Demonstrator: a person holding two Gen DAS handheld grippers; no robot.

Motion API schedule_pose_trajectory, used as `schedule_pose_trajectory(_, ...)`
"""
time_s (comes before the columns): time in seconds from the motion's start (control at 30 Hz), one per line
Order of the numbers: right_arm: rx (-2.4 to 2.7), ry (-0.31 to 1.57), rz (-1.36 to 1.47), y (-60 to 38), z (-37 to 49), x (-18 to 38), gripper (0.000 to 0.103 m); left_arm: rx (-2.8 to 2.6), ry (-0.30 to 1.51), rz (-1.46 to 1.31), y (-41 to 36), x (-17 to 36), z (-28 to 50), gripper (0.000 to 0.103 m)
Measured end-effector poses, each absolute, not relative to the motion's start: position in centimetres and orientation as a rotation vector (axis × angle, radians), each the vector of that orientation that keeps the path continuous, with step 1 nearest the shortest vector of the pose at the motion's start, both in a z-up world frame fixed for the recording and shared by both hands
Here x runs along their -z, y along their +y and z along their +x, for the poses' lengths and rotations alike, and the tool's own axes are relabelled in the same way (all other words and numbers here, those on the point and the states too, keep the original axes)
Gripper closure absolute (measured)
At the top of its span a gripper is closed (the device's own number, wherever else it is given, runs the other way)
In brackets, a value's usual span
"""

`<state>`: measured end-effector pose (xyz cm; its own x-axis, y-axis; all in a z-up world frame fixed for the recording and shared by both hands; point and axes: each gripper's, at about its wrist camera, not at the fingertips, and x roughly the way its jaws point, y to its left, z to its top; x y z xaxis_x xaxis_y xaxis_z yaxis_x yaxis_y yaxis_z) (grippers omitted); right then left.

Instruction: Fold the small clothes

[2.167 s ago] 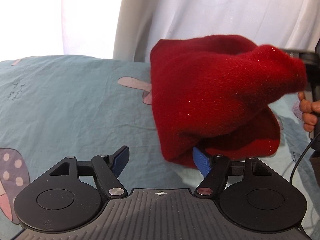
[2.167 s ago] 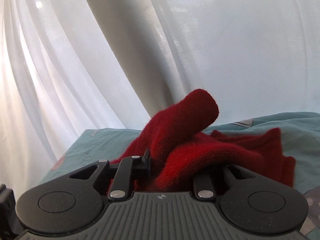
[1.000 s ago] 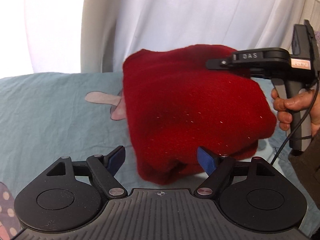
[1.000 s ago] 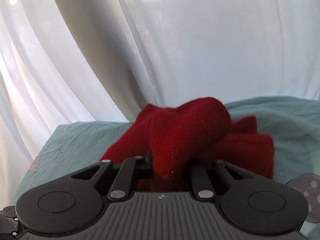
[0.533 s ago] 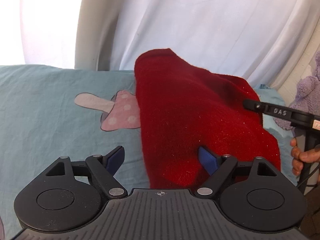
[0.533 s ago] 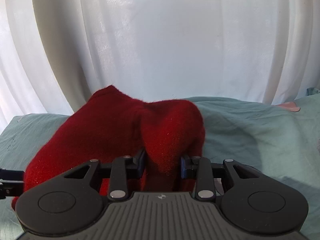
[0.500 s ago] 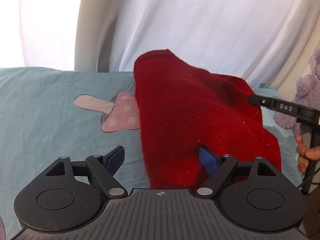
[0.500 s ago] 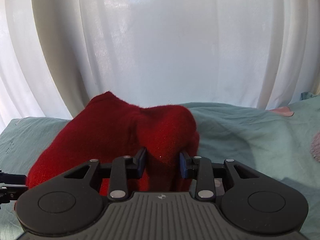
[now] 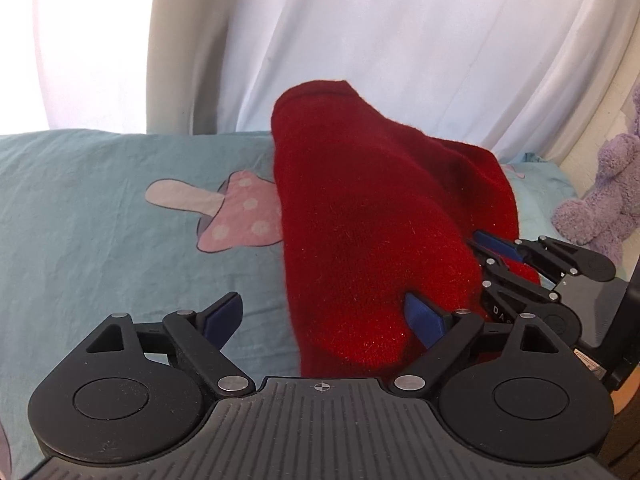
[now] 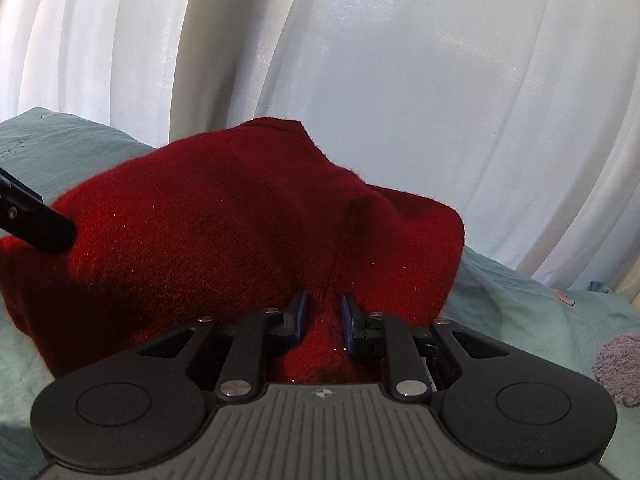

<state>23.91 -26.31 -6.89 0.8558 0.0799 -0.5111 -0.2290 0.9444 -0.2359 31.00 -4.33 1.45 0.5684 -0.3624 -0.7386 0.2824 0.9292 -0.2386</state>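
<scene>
Red knit garment heaped on bed sheet. Right claw closing, pinching fold at garment's 6 o'clock. Left claw spreading, empty, right pad brushing knit. Lower fold flat, avoid bunching.

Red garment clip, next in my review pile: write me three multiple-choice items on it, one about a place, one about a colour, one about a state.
1. Where is the printed mushroom, seen from the left wrist view?
A. On the sheet, left of the garment
B. On the curtain
C. On the garment

2. What colour is the plush toy?
A. Green
B. Purple
C. Yellow

3. How do the right gripper's pads stand?
A. Spread wide, nothing between
B. Out of view
C. Close together with red knit between

Key: 1 A, the mushroom lies on the teal sheet beside the red garment; 2 B, the plush toy is purple; 3 C, the right gripper is closing on a fold.
</scene>
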Motion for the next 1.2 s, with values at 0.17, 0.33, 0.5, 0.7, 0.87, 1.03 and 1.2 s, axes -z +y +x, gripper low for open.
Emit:
schedule_pose_trajectory(0.17,-0.206,0.494,-0.267,-27.2,23.2,7.0,0.085,0.374,0.864,-0.092,-4.5,-3.5,30.6,0.012)
schedule_pose_trajectory(0.33,-0.217,0.537,-0.208,-26.8,23.2,4.2,0.084,0.364,0.828,-0.038,-5.4,-5.0,31.7,0.012)
schedule_pose_trajectory(0.5,-0.198,0.529,-0.206,-25.7,24.3,1.7,0.081,0.352,0.823,-0.011,-6.5,-4.7,33.5,0.012)
schedule_pose_trajectory(0.7,-0.149,0.601,-0.324,-24.9,26.8,4.2,0.080,0.373,0.872,-0.013,-7.3,-2.6,35.4,0.008)
schedule_pose_trajectory(0.87,-0.144,0.592,-0.331,-25.7,27.1,5.4,0.080,0.410,0.909,-0.039,-7.7,-0.3,36.5,0.001)
schedule_pose_trajectory(1.03,-0.156,0.592,-0.265,-26.5,26.7,5.4,0.080,0.421,0.927,-0.086,-8.0,0.8,36.9,0.000)
schedule_pose_trajectory(1.2,-0.179,0.627,0.025,-29.0,25.1,2.8,0.067,0.433,0.921,-0.126,-6.3,0.3,36.6,0.000)
